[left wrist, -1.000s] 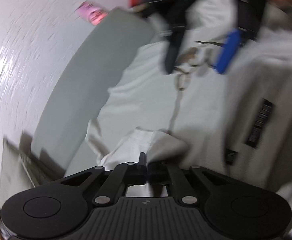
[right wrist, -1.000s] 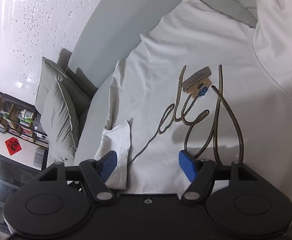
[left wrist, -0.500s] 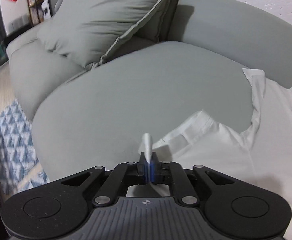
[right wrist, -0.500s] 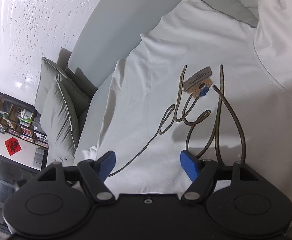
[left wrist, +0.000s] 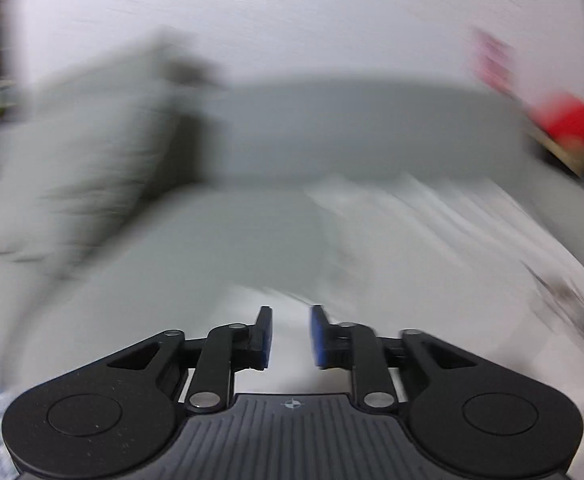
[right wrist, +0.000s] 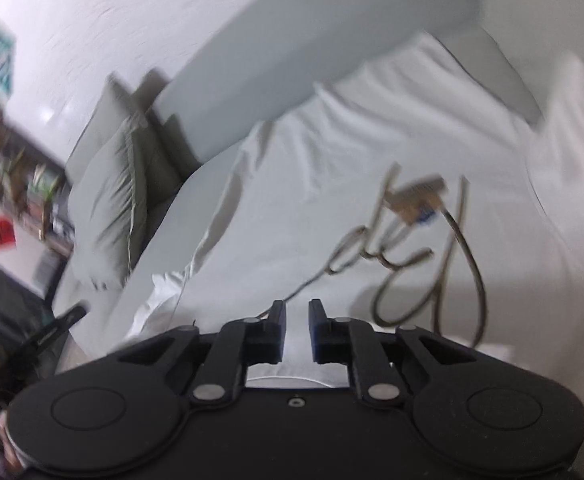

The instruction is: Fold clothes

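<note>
One garment logged: white T-shirt [right wrist: 372,184], spread front-up on grey sofa [right wrist: 312,32], script print [right wrist: 412,264] and a small tag [right wrist: 416,196] showing on chest.

- Location: shirt covered most of the seat; near edge ran under right tongs [right wrist: 296,330]. One side, w/ bunched sleeve [right wrist: 163,296], lay toward the cushion [right wrist: 111,200]; far side ran out of frame. Fold stage: can't tell from this, since body lay flat but sleeve was rumpled.
- Handling (est.): light, soft, thin knit; no stiffness, so it would sag and drape from any pinch point. Low slip on sofa fabric, so it would likely drag and wrinkle rather than slide. Not fragile. Tag could snag.
- Where you'd take hold: hems, shoulder seams, sleeve cuff, i.e. doubled edges that give the pads sth to bite. Mid-panel pinches would likely lift one layer only.
- Right tongs: jaws narrowly apart, nothing between, hovering over near edge of shirt.
- Left tongs [left wrist: 289,338]: jaws apart, nothing held; view heavily blurred, white cloth [left wrist: 432,248] to its right, bare seat ahead.
- Misc: red object [left wrist: 572,120] at far right of left view, too blurred to ID.
</note>
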The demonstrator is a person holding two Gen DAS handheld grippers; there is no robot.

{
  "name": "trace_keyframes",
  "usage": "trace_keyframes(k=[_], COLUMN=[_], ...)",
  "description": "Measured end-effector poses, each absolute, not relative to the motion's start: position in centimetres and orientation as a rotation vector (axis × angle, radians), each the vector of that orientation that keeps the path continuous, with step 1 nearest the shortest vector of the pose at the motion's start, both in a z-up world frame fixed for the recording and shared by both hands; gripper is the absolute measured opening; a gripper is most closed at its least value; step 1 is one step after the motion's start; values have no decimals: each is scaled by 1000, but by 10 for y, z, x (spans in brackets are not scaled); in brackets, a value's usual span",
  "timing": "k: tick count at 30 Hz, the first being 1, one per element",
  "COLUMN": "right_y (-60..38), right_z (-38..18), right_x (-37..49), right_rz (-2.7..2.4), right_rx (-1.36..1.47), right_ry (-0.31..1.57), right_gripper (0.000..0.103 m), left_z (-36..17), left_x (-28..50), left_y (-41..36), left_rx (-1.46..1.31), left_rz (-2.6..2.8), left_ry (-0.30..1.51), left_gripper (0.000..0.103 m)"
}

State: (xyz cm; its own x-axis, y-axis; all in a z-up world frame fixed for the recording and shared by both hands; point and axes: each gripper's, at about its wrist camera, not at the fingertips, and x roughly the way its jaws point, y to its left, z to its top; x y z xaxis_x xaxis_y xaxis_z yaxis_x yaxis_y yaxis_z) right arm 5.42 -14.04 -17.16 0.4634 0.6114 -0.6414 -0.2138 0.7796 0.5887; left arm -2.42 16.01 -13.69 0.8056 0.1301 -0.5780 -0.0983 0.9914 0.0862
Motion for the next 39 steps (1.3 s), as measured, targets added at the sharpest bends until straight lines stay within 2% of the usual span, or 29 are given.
trace_keyframes(k=[4,5,6,7,8,9,11,13,17,21,25,26,29,32,33,34,35,36,38,39], right_y=[-128,-128,-141,-153,-164,-170,-184,-197,-224,-245,-190,-179,-170,-184,-193,-201,-207,-210,-202,-195], right_z=[-164,-162,-162,-161,-161,-159,-157,-154,-149,-144,-144,-146,-151,-143,-141,-139,-135,-130,-121,-118], right_x=[46,45,45,45,45,43,38,34,25,16,18,18,11,-11,-20,-30,-42,-51,-59,-62], right_rz=[514,495,426,358,304,297,282,267,238,219,356,373,383,384,381,378,378,390,436,459], right_rx=[286,249,235,220,213,232,270,307,381,437,214,166,106,134,166,197,216,225,201,179], right_ry=[932,926,927,927,925,913,889,865,816,770,799,817,950,1054,1084,1100,1062,1008,929,899], right_gripper=[13,10,0,0,0,0,0,8,8,8,9,10,13,13,14,15,20,34,48,48], left_z=[-181,-177,-170,-165,-165,-166,-162,-155,-128,-130,-160,-166,-175,-167,-163,-158,-151,-144,-137,-136], left_x=[12,10,8,4,-2,-6,-15,-25,-41,-31,-18,-21,-36,-72,-85,-97,-106,-111,-117,-116], left_y=[140,152,167,183,198,212,225,222,189,135,69,60,37,47,54,60,65,65,58,51], left_rx=[259,220,140,100,75,0,-70,-45,-28,-34,179,249,446,377,331,284,239,219,210,222], left_rz=[313,395,461,564,679,724,779,803,624,270,67,41,-31,-119,-135,-150,-152,-149,-138,-132], left_ry=[855,855,864,882,910,932,915,833,628,651,748,773,832,959,948,934,888,830,751,733], left_gripper=[26,31,31,29,13,8,7,8,10,21,22,21,6,5,8,17,21,22,41,42])
